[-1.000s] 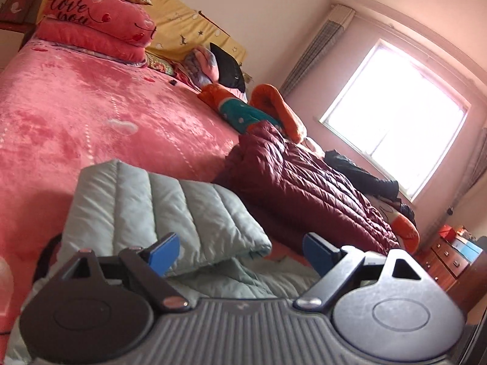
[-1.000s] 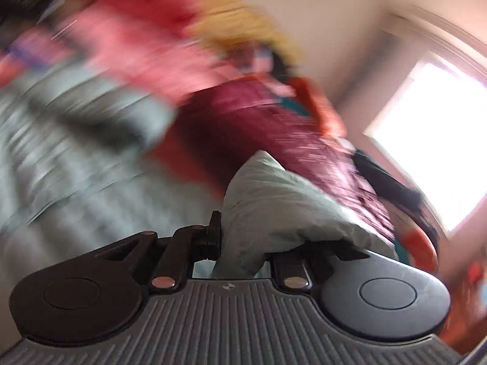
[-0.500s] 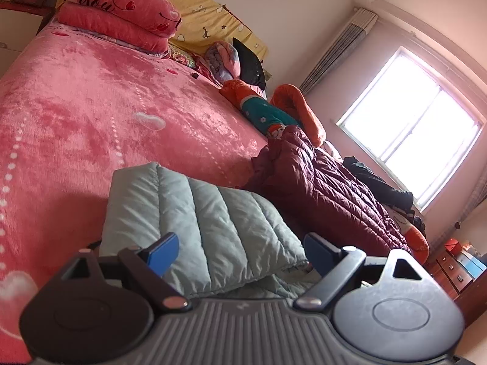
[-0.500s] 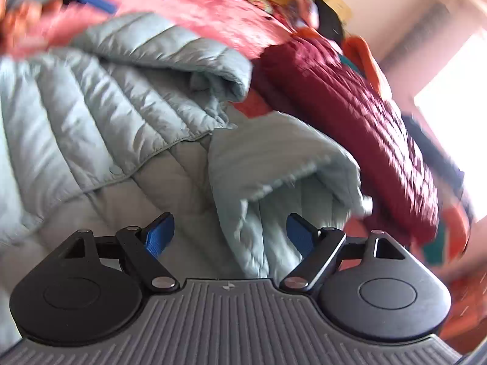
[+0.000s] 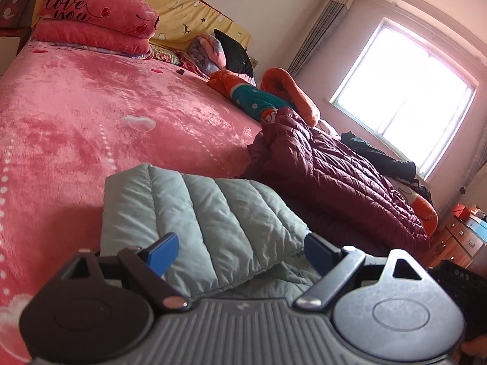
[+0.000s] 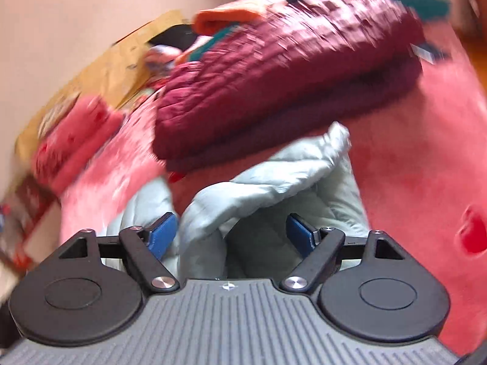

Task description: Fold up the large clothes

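Observation:
A pale grey-green puffer jacket (image 5: 207,213) lies folded on the pink bed cover (image 5: 91,115). My left gripper (image 5: 240,243) hovers low over its near edge, jaws wide and the pads clear of the cloth. The blurred right wrist view shows a bunched part of the same jacket (image 6: 274,176) rising between the fingers of my right gripper (image 6: 231,223). Those jaws stand wide and are closing slightly, and neither blue pad presses the fabric. A maroon puffer jacket (image 5: 328,176) lies just beyond, and shows again as the maroon jacket (image 6: 274,70) in the right wrist view.
Two pink pillows (image 5: 97,15) are stacked at the headboard. An orange and teal garment (image 5: 258,97) and a black bag (image 5: 234,51) lie along the far side of the bed. A bright window (image 5: 404,97) and a wooden dresser (image 5: 462,237) stand at the right.
My right gripper let go of the pale jacket fold it was pinching, opened wide and rolled, tilting its view. The left view shifted slightly over the folded jacket.

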### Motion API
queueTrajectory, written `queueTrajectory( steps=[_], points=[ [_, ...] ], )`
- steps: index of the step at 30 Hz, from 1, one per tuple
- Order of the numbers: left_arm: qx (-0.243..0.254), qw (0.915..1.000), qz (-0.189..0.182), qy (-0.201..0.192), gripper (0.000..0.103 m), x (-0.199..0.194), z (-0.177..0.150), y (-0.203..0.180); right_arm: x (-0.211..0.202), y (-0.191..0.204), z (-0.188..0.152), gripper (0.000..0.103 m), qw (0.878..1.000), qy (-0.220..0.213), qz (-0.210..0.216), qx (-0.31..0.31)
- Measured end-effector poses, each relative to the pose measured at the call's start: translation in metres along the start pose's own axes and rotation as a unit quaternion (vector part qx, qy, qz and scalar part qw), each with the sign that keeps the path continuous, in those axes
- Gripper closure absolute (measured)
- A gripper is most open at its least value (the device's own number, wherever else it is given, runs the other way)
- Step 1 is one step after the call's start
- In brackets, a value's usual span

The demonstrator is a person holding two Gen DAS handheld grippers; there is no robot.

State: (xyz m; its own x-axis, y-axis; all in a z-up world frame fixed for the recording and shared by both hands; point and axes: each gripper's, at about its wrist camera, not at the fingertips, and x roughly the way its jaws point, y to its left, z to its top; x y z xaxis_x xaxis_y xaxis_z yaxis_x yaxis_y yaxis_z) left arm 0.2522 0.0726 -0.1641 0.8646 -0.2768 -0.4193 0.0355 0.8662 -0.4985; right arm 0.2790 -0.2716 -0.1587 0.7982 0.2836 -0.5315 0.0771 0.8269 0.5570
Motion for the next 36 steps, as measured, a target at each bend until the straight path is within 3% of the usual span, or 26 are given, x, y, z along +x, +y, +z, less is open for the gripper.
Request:
queueTrajectory(
  steps=[3, 4, 5, 8, 10, 12, 15, 17, 19, 22, 24, 25, 26, 28, 30, 32, 34, 36],
  points=[
    [-0.011, 0.9999, 0.000, 0.009, 0.014, 0.003, -0.001, 0.003, 0.013, -0.023, -0.002, 0.021, 0.994, -0.007, 0.040, 0.099],
    [-0.015, 0.9998, 0.001, 0.012, 0.014, 0.005, -0.001, 0.004, 0.014, -0.028, -0.005, 0.035, 0.991, -0.020, 0.055, 0.122],
    [-0.018, 0.9997, 0.002, 0.016, 0.014, 0.006, -0.002, 0.005, 0.013, -0.030, -0.009, 0.052, 0.988, -0.031, 0.062, 0.135],
    [-0.016, 0.9998, 0.007, 0.013, 0.014, 0.005, -0.003, 0.004, 0.000, -0.026, -0.019, 0.066, 0.988, -0.065, 0.061, 0.126],
    [-0.018, 0.9997, 0.009, 0.011, 0.014, 0.005, -0.003, 0.004, -0.015, -0.007, -0.019, 0.068, 0.993, -0.093, 0.036, 0.059],
    [-0.024, 0.9996, 0.010, 0.010, 0.014, 0.004, -0.002, 0.006, -0.028, 0.023, -0.015, 0.068, 0.990, -0.126, -0.024, -0.061],
    [-0.030, 0.9995, 0.010, 0.006, 0.013, 0.002, -0.002, 0.007, -0.050, 0.071, -0.023, 0.070, 0.955, -0.176, -0.081, -0.224],
    [-0.034, 0.9994, 0.010, 0.003, 0.013, 0.002, -0.001, 0.007, -0.061, 0.096, -0.031, 0.071, 0.930, -0.194, -0.087, -0.301],
    [-0.039, 0.9992, 0.013, 0.001, 0.013, 0.001, -0.001, 0.009, -0.065, 0.112, -0.038, 0.071, 0.920, -0.186, -0.063, -0.339],
    [-0.047, 0.9988, 0.015, -0.002, 0.012, -0.001, 0.002, 0.014, -0.058, 0.129, -0.058, 0.075, 0.902, -0.131, -0.017, -0.411],
    [-0.051, 0.9986, 0.016, -0.001, 0.012, -0.002, 0.002, 0.017, -0.050, 0.131, -0.072, 0.074, 0.898, -0.099, -0.019, -0.428],
    [-0.053, 0.9985, 0.016, 0.001, 0.012, -0.002, 0.002, 0.019, -0.050, 0.129, -0.078, 0.068, 0.900, -0.089, -0.030, -0.425],
    [-0.054, 0.9984, 0.014, 0.002, 0.012, -0.002, 0.003, 0.019, -0.054, 0.123, -0.080, 0.056, 0.908, -0.084, -0.037, -0.409],
    [-0.054, 0.9985, 0.011, 0.001, 0.012, -0.002, 0.003, 0.019, -0.059, 0.102, -0.070, 0.035, 0.936, -0.079, -0.050, -0.338],
    [-0.049, 0.9988, 0.007, 0.000, 0.012, -0.003, 0.003, 0.017, -0.064, 0.069, -0.056, 0.033, 0.966, -0.076, -0.055, -0.241],
    [-0.042, 0.9991, 0.004, 0.001, 0.012, -0.002, 0.002, 0.013, -0.067, 0.034, -0.044, 0.029, 0.987, -0.078, -0.040, -0.137],
    [-0.037, 0.9993, -0.004, 0.006, 0.012, -0.001, 0.000, 0.010, -0.069, 0.008, -0.033, 0.016, 0.994, -0.089, -0.015, -0.060],
    [-0.030, 0.9995, -0.011, 0.007, 0.012, 0.000, -0.001, 0.006, -0.066, -0.001, -0.030, 0.013, 0.995, -0.097, 0.007, -0.029]
  ],
)
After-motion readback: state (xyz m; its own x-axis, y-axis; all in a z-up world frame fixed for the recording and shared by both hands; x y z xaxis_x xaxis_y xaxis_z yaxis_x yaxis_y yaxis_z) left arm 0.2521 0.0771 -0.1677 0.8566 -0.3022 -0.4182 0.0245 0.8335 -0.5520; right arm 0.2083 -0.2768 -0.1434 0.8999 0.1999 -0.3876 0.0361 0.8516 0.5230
